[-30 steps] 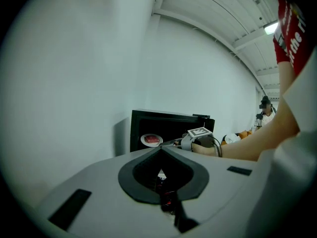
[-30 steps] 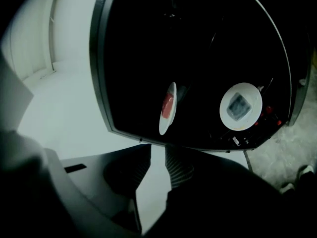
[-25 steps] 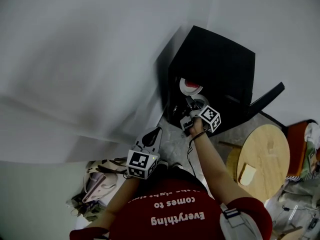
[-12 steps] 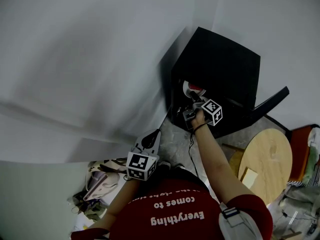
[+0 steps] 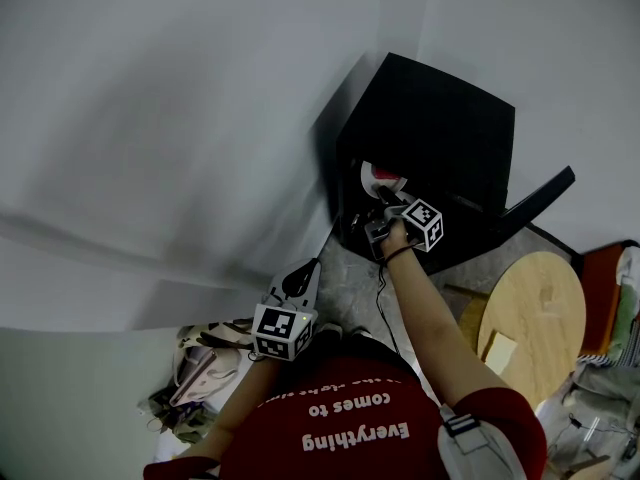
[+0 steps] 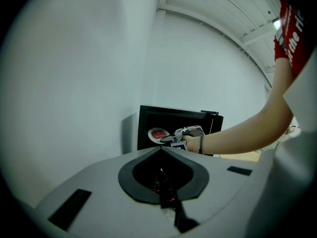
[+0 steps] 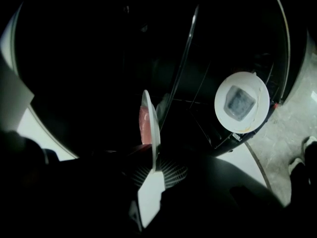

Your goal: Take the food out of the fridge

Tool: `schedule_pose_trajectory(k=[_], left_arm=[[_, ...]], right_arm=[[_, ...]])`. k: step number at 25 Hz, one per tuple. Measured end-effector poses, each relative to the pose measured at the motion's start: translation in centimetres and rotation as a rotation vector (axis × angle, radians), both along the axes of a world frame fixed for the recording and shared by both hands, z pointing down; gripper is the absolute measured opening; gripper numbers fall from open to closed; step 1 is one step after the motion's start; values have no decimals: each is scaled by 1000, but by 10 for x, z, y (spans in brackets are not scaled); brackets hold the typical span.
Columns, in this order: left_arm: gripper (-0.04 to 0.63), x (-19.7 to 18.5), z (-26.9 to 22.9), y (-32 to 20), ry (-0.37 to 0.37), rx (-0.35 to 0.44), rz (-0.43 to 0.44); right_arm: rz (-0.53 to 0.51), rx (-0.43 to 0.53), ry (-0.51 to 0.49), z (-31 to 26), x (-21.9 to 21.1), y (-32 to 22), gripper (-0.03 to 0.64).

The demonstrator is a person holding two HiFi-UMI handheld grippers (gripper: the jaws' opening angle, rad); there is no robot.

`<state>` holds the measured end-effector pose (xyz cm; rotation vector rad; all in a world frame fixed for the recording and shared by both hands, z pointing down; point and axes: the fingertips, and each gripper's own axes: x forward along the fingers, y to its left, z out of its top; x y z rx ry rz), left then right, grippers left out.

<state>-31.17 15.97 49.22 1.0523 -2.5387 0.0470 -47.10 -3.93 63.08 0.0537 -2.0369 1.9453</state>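
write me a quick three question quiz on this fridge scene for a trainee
1. True or false: the black mini fridge has its door shut.
2. What stands between the jaws of the right gripper? A) white round plate of red meat B) a bottle C) nothing
3. How many plates show in the right gripper view?
Key: 1 false, it stands open. 2 A; the jaws are closing on its rim. 3 two, counting the white plate of grey food.
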Motion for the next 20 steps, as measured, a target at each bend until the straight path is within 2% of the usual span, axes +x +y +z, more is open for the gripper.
schedule_pose_trajectory(k=[5,9,13,20], left_arm=[[2,-2,1,-5,-1,15,23],[2,-12,17,-26,-26,-12,79],[2,-18,32,-47,-20,-31,129],[2,11,42,-71,7,-31,261]], right_arm=[[-6,-20,0,1,23,5,40],[-16,-57,-6,1,49,11,40],[-19,-108,-30,-7,72,21,40],[-29,-155,-29,-19,127,37,40]])
